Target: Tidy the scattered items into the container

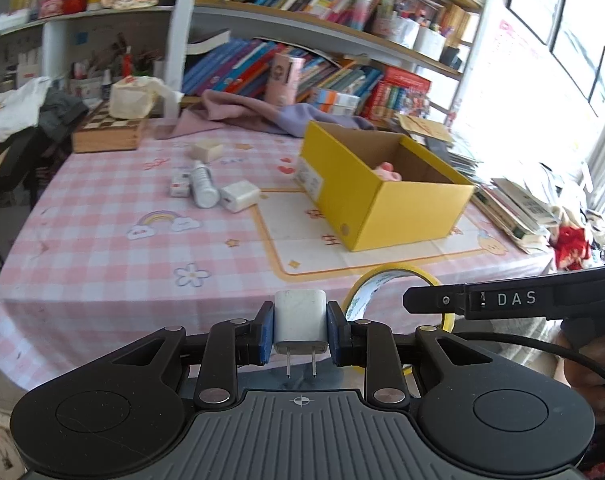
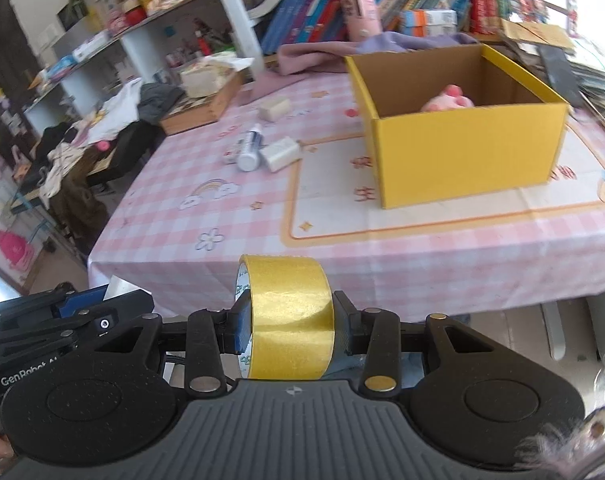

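Left gripper [image 1: 300,330]: closed, the 2 blue pads [image 1: 264,330] press the sides of a white charger plug [image 1: 300,320], prongs turned toward the camera.
Right gripper [image 2: 288,326]: closed, the 2 fingers clamp a yellow tape roll [image 2: 288,316] on its flat sides.
Position: the 2 grippers are side by side, each visible at the edge of the other's view.

Black linkage arms, blue fingers [image 1: 265,330] (silver pivot screws), ribbed grey base.
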